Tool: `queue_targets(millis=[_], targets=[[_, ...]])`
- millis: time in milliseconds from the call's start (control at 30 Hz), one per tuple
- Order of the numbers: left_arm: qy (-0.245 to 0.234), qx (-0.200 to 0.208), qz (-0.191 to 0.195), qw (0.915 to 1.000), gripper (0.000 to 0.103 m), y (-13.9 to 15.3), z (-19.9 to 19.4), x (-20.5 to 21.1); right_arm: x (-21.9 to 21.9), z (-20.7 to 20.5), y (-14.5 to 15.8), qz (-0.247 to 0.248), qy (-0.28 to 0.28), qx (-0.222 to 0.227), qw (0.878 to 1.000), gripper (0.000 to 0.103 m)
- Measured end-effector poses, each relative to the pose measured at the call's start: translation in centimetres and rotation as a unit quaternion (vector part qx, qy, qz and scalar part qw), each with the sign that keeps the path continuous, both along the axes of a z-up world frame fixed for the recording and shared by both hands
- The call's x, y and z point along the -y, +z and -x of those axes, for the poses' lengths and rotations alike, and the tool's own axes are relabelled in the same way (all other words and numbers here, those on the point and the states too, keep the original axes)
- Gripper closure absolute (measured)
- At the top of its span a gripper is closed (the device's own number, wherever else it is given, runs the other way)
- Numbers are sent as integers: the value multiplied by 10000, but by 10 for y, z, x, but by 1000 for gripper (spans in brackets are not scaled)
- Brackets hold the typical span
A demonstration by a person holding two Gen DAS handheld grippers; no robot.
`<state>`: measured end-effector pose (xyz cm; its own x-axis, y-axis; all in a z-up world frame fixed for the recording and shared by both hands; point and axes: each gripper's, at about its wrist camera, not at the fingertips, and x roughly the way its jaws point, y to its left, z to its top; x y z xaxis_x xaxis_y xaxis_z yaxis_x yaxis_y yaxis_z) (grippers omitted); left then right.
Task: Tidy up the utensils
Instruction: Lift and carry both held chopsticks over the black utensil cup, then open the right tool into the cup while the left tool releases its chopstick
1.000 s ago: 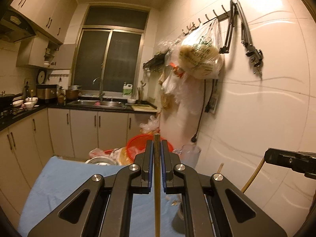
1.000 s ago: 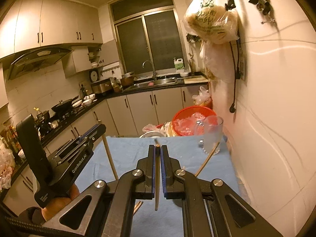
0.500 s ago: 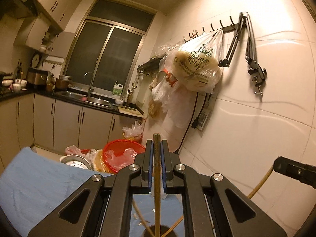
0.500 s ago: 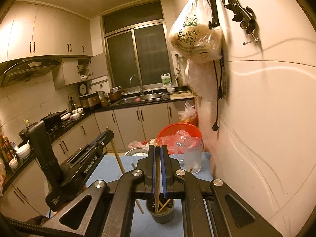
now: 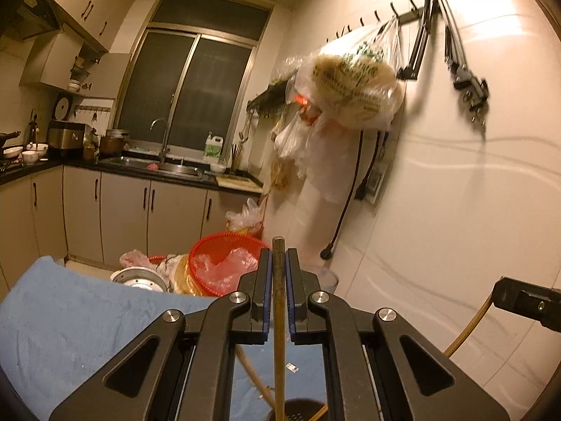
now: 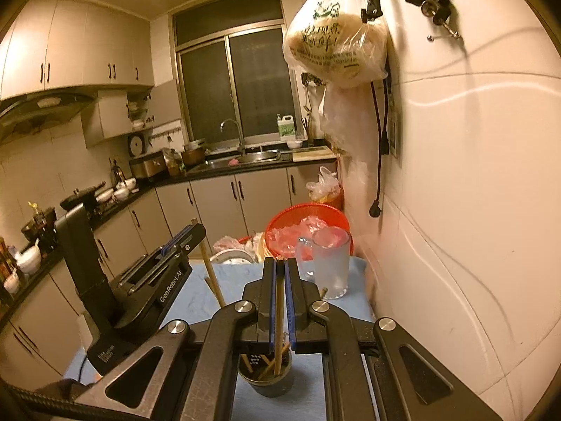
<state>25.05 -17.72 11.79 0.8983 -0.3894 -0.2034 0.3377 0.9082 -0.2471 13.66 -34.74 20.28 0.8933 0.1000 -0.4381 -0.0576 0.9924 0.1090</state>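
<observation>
1. my left gripper (image 5: 279, 291): jaws pinching one wooden chopstick (image 5: 279, 333) upright between the blue pads; its top pokes out just above the fingertips, its lower end runs down toward the dark holder cup (image 5: 298, 409) at the bottom edge of my left view.
2. my right gripper (image 6: 279, 291): jaws pinching a second chopstick (image 6: 279, 319), upright, its lower end inside the holder cup (image 6: 265, 379).
3. holder cup: dark, round, standing on the blue cloth right below my right jaws; more chopsticks lean crosswise inside it, and a perforated insert shows at the bottom.
4. left gripper seen from my right view (image 6: 182, 242): to the left of the cup and higher, its chopstick (image 6: 213, 280) slanting down toward the cup.
5. right gripper seen from my left view (image 5: 526, 301): only a black edge at the far right, with a curved tan stick (image 5: 470, 329) running down from it.
6. blue cloth (image 6: 224, 280): covers the desk under the cup.
7. clear plastic cup (image 6: 330, 263): upright on the cloth at the far right corner, near the wall, well apart from the holder cup.
8. red basket (image 6: 308, 224): beyond the desk edge, holding crumpled clear plastic.
9. plastic bag (image 6: 333, 38): hangs from a wall hook above the desk, pale round contents inside.
10. kitchen sink (image 6: 245, 156): at the far counter under the window, with a tap.
</observation>
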Motion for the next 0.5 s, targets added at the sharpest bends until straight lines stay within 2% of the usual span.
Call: queue_targets(millis=[200, 500], targets=[[82, -326, -124, 9994, 96, -29, -5, -1, -4, -12, -31, 129, -12, -224, 9997, 98], [70, -567, -263, 9980, 95, -49, -6, -5, 6, -25, -61, -96, -152, -528, 9984, 98]])
